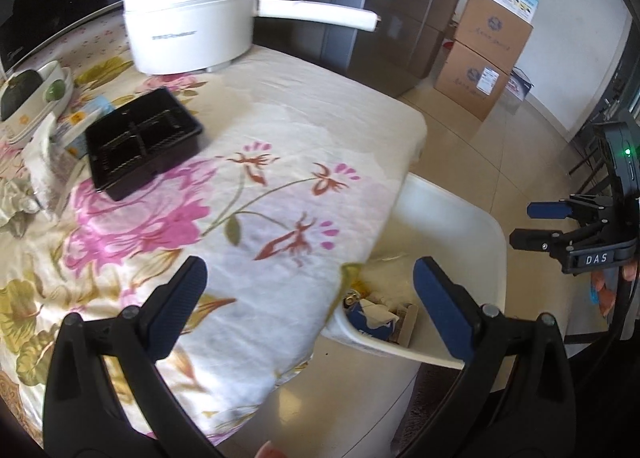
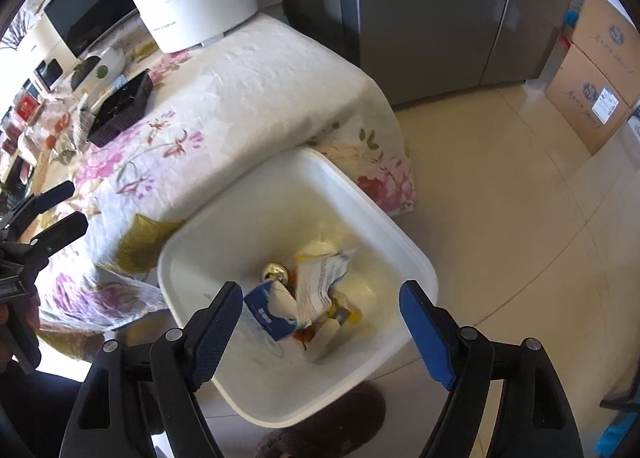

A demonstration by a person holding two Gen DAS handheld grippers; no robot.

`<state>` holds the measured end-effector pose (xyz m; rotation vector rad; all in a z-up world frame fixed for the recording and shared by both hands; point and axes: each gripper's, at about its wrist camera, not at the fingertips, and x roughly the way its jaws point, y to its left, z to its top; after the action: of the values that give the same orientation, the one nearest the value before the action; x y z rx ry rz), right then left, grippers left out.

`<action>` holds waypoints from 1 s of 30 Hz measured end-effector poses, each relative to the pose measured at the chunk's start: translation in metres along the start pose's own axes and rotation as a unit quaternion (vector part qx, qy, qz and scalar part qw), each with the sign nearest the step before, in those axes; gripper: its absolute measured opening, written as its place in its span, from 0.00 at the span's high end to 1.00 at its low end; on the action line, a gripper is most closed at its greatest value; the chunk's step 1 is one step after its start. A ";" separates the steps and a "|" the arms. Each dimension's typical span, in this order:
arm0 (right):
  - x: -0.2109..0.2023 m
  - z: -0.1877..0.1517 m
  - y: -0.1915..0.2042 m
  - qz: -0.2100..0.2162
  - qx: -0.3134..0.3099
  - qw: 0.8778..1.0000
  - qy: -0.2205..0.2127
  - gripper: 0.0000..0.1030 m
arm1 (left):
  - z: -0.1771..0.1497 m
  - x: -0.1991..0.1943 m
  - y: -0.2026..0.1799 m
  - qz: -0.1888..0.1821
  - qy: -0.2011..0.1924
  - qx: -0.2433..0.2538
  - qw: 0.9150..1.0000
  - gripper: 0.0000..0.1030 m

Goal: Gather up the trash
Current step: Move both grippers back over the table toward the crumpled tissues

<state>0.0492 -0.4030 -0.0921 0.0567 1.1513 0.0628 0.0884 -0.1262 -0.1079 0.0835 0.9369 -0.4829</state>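
White bin (image 2: 208,258) beside bench (image 2: 248,98) holds trash (image 2: 316,290) | right gripper (image 2: 320,322) released, empty above it: drop done | left gripper (image 1: 308,298) released, empty | next: black tray (image 1: 140,138) on bench

- Left wrist view: you look forward and down along the left hand-held gripper (image 1: 310,290), close over the floral-clothed worktop (image 1: 248,146), toward its far corner.
- Right wrist view: you look steeply down past the right hand-held gripper (image 2: 322,308) into the white bin (image 2: 304,174) on the floor, close below.
- Shared: worktop, white pot (image 1: 192,14) (image 2: 196,2), black tray (image 1: 144,138) (image 2: 120,108), bin (image 1: 452,226), cardboard boxes (image 1: 480,58) (image 2: 592,74); each view catches the other gripper at its edge.
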 end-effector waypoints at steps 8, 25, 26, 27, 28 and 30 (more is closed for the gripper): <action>-0.002 0.008 0.013 0.004 0.000 1.000 -0.006 0.20 | -0.004 -0.016 0.022 0.010 -0.007 -0.014 1.000 0.01; -0.007 0.048 0.071 0.022 -0.005 0.999 -0.045 0.18 | -0.007 -0.055 0.098 0.035 -0.037 -0.088 0.995 0.01; -0.007 0.052 0.077 0.025 -0.007 0.999 -0.048 0.17 | -0.008 -0.058 0.103 0.038 -0.039 -0.094 0.994 0.01; -0.007 0.054 0.082 0.026 -0.009 0.998 -0.050 0.17 | -0.009 -0.061 0.108 0.042 -0.042 -0.099 0.993 0.01; -0.006 0.058 0.090 0.027 -0.014 0.998 -0.052 0.17 | -0.011 -0.063 0.114 0.047 -0.044 -0.104 0.993 0.01; -0.003 0.062 0.101 0.026 -0.020 0.998 -0.053 0.17 | -0.013 -0.069 0.127 0.063 -0.048 -0.115 0.990 0.01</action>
<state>0.1021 -0.3037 -0.0562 0.0535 1.0419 0.1275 0.0993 0.0154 -0.0786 -0.0879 0.8802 -0.2579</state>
